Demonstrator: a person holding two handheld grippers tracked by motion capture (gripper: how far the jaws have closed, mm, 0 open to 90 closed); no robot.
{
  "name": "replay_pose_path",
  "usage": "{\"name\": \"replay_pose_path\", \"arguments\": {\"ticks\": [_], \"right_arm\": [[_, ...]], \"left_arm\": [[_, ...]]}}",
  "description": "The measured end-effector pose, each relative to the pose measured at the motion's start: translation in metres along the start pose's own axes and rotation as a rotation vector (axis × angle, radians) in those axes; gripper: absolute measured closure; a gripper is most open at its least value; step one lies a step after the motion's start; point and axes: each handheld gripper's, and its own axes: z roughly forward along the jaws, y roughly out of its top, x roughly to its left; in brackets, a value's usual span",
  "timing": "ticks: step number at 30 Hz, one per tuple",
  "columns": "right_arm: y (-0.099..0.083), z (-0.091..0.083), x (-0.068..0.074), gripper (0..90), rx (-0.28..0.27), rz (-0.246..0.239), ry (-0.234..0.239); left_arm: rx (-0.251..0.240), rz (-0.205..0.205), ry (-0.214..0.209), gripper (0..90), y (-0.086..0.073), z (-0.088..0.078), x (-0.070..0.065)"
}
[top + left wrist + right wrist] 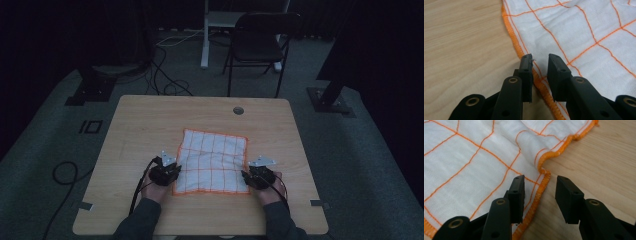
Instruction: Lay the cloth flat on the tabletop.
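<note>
A white cloth [212, 162] with an orange grid and orange stitched hem lies flat on the wooden table [150, 120], near the front edge. My left gripper [166, 173] rests at the cloth's left hem, low down. In the left gripper view its jaws [540, 58] stand apart, with the hem of the cloth [586, 30] running under the gap. My right gripper [260, 176] sits at the cloth's right hem. In the right gripper view its jaws [540, 181] are open and straddle the hem of the cloth [474, 157], which buckles into a small fold just ahead.
A round cable hole [238, 110] sits near the table's far edge. A dark folding chair [260, 40] stands behind the table, with cables on the floor at the back left. Bare wood surrounds the cloth on all sides.
</note>
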Motion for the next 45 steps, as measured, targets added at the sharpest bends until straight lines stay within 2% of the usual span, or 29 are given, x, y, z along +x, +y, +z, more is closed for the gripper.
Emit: {"name": "replay_pose_path", "arguments": {"ticks": [4,10,13,15,19,23,28,29,32,41,45], "right_arm": [[-0.003,-0.003,0.002,59.3,0.005,0.000,0.001],[-0.004,-0.007,0.003,58.7,0.013,-0.003,0.008],[0.003,-0.011,0.001,59.6,-0.047,-0.005,-0.003],[0.010,-0.012,-0.002,64.3,-0.087,0.000,-0.016],[0.024,-0.002,-0.007,73.1,-0.117,0.012,-0.013],[0.034,0.017,-0.008,75.5,-0.103,0.019,-0.026],[0.039,0.043,-0.016,76.5,-0.040,0.025,-0.055],[0.040,0.045,-0.017,76.6,-0.044,0.025,-0.054],[0.044,0.049,-0.022,76.4,-0.040,0.017,-0.071],[0.052,0.058,-0.034,72.9,-0.043,0.041,-0.079],[0.052,0.058,-0.035,68.0,-0.040,0.045,-0.085]], "left_arm": [[-0.003,-0.006,-0.003,74.9,-0.005,-0.004,-0.004],[-0.006,0.009,-0.014,72.7,-0.005,-0.007,-0.005],[-0.019,0.006,-0.011,71.5,-0.002,-0.006,-0.002],[-0.031,-0.002,-0.003,71.5,0.002,-0.004,0.000],[-0.044,-0.016,0.014,71.5,0.012,0.002,0.006],[-0.041,-0.031,0.036,71.5,0.021,0.012,0.013],[-0.023,-0.046,0.047,71.4,0.028,0.025,0.018],[-0.018,-0.045,0.049,71.4,0.029,0.027,0.018],[-0.005,-0.044,0.053,71.5,0.031,0.032,0.019],[-0.011,-0.073,0.057,71.3,0.036,0.039,0.025],[-0.014,-0.079,0.060,69.5,0.037,0.039,0.025]]}}
